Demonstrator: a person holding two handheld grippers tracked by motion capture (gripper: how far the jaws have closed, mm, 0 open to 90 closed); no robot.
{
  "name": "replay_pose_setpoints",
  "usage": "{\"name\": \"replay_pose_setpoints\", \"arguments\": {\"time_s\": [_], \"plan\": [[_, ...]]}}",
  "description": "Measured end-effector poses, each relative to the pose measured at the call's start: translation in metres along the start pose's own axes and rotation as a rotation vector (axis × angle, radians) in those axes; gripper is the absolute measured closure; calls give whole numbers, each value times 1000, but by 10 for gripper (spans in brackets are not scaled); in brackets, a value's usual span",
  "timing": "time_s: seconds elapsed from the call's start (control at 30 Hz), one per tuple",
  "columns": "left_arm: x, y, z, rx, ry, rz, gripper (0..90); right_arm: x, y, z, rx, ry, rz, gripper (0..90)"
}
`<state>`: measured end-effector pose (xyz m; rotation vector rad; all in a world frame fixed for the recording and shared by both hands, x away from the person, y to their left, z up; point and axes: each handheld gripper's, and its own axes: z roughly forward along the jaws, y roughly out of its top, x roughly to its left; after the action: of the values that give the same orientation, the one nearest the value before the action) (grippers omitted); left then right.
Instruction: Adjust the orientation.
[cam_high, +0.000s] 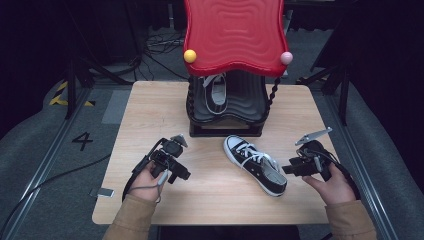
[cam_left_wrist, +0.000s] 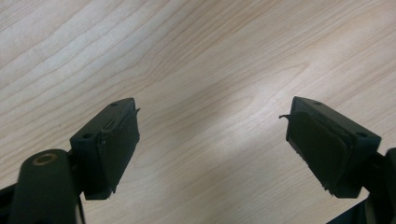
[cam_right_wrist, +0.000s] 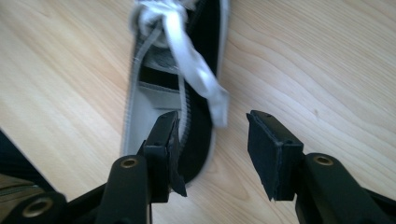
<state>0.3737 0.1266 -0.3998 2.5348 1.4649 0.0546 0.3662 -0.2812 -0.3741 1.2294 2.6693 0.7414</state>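
A black-and-white sneaker (cam_high: 255, 164) lies on the wooden table (cam_high: 150, 105), toe toward the rack and heel toward the right hand. Its heel end (cam_right_wrist: 154, 93) is seen from close in the right gripper view, with a white lace (cam_right_wrist: 196, 70) hanging over the side. My right gripper (cam_high: 286, 169) is open at the heel. One jaw hangs over the shoe's opening and the other over bare wood, and neither pad presses on it (cam_right_wrist: 212, 126). My left gripper (cam_high: 181, 174) is wide open over bare table at the left (cam_left_wrist: 212, 112). A second sneaker (cam_high: 216, 94) stands on the rack's lower shelf.
A shoe rack with a red wavy top (cam_high: 234, 30) stands at the table's back centre, with a yellow ball (cam_high: 190, 56) and a pink ball (cam_high: 286, 58) at its corners. Cables lie on the floor behind. A small grey object (cam_high: 102, 192) lies beside the table's front left corner.
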Motion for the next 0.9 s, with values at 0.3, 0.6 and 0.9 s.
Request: {"name": "replay_pose_setpoints", "arguments": {"time_s": [0.3,0.6,0.9], "plan": [[11,-7,1,19,25,-56,173,26,17,4,-10,95,-55,528],[15,-11,1,10,40,-80,174,38,25,37,58,126,-81,591],[23,-24,-3,-20,32,-124,171,43,33,73,190,85,-88,630]]}}
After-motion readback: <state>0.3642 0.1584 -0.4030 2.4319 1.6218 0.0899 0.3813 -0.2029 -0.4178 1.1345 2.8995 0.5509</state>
